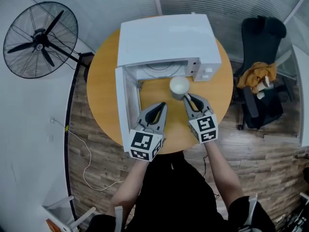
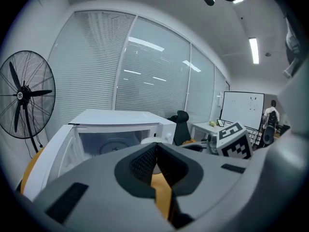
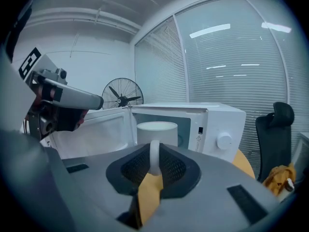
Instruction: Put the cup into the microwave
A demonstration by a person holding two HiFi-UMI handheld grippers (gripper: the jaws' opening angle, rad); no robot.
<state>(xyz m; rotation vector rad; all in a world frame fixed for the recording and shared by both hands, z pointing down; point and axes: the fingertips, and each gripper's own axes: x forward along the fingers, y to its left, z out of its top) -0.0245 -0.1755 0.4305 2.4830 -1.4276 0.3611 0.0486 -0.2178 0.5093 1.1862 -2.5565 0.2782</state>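
Note:
A white cup (image 1: 179, 87) hangs just in front of the open white microwave (image 1: 166, 40), over the round wooden table (image 1: 104, 81). My right gripper (image 1: 189, 98) is shut on the cup's handle (image 3: 154, 154), and the cup body (image 3: 157, 132) stands upright beyond the jaws. The microwave door (image 1: 120, 100) is swung out to the left, with the cavity showing behind the cup. To the left of the right one, my left gripper (image 1: 161, 105) is shut with nothing in it. Its tips (image 2: 155, 151) point at the microwave's opening (image 2: 113, 141).
A standing fan (image 1: 41, 40) is at the far left. A black office chair with a yellow cloth (image 1: 258, 71) is on the right. A white cable (image 1: 84, 153) lies on the wooden floor. The person's arms and dark clothes fill the bottom.

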